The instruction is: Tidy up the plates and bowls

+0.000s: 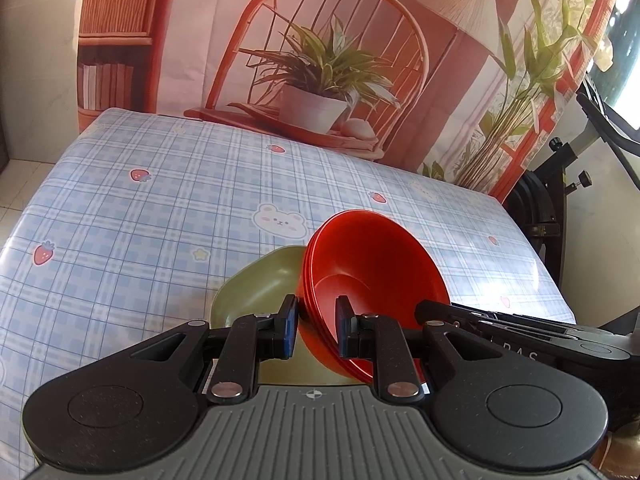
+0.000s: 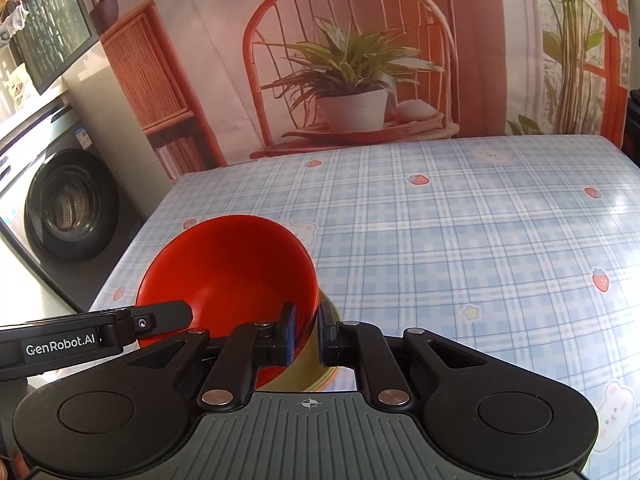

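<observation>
Both claws meet low over the near edge of the counter [image 1: 160, 208], which is covered by a blue plaid cloth with strawberries and bears. The left claw [image 1: 317, 326] pinches the near rim of the red bowls [image 1: 372, 264] — a nested stack, going by the layered rims on its left side — one finger inside the stack, the other outside against its wall. The stack is tipped up, its opening facing the camera and leaning right. Just behind and to its left is a green dish [image 1: 264, 280], touching the red stack; its underside is hidden, so whether it lies on the cloth cannot be told.

From the right wrist view, the right claw [image 2: 308, 334] comes in level from the other side and nips the opposite rim of the red bowls [image 2: 232, 268] — the blue pad of one finger sits inside, the other outside, with an olive-green edge of the dish [image 2: 320, 376] showing in the narrow gap. The left claw's finger [image 2: 160, 314] reaches in from the left across the bowl's rim.
</observation>
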`<state>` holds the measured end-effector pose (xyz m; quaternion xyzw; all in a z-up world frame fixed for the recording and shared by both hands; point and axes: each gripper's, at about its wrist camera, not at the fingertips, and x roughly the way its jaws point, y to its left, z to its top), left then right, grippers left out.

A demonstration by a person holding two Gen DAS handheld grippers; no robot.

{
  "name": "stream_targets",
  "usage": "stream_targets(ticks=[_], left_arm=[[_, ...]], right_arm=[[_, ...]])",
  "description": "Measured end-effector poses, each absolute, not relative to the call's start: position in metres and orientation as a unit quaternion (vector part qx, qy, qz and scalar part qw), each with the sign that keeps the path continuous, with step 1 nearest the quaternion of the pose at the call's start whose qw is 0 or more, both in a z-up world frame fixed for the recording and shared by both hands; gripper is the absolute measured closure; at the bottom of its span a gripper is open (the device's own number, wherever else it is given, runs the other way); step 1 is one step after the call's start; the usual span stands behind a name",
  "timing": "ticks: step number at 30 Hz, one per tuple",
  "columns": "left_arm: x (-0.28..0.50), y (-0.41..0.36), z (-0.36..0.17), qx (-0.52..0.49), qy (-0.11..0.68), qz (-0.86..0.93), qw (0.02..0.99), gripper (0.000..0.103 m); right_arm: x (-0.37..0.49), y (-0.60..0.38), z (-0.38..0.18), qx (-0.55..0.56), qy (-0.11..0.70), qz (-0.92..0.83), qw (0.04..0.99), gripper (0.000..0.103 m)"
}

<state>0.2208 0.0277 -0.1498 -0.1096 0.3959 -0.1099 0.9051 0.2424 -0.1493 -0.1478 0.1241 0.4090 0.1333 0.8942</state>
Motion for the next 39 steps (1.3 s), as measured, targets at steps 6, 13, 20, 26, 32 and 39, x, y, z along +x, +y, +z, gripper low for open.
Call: stream_targets(ticks=[6, 13, 20, 26, 32, 39], left_arm=[[0.229, 0.031, -0.161, -0.103, 0.405, -0.117, 0.901, 0.082], [0.229, 0.038, -0.175, -0.112, 0.413, -0.116, 0.896, 0.083], [0.223, 0.042, -0.182, -0.116, 0.420, -0.112, 0.893, 0.083], [0.216, 0.040, -0.188, -0.116, 0.427, -0.110, 0.890, 0.083], [0.214, 0.039, -0.186, -0.121, 0.431, -0.107, 0.888, 0.083], [0.211, 0.037, -0.185, -0.118, 0.432, -0.106, 0.888, 0.082]], right_arm=[[0.253, -0.141, -0.160, 0.116, 0.419, 0.133, 0.890, 0.093], [0.256, -0.134, -0.167, 0.104, 0.424, 0.137, 0.889, 0.093], [0.253, -0.129, -0.170, 0.095, 0.429, 0.146, 0.886, 0.093], [0.250, -0.127, -0.173, 0.094, 0.433, 0.146, 0.885, 0.093], [0.247, -0.128, -0.172, 0.096, 0.436, 0.144, 0.883, 0.093], [0.246, -0.130, -0.172, 0.095, 0.443, 0.142, 0.880, 0.093]])
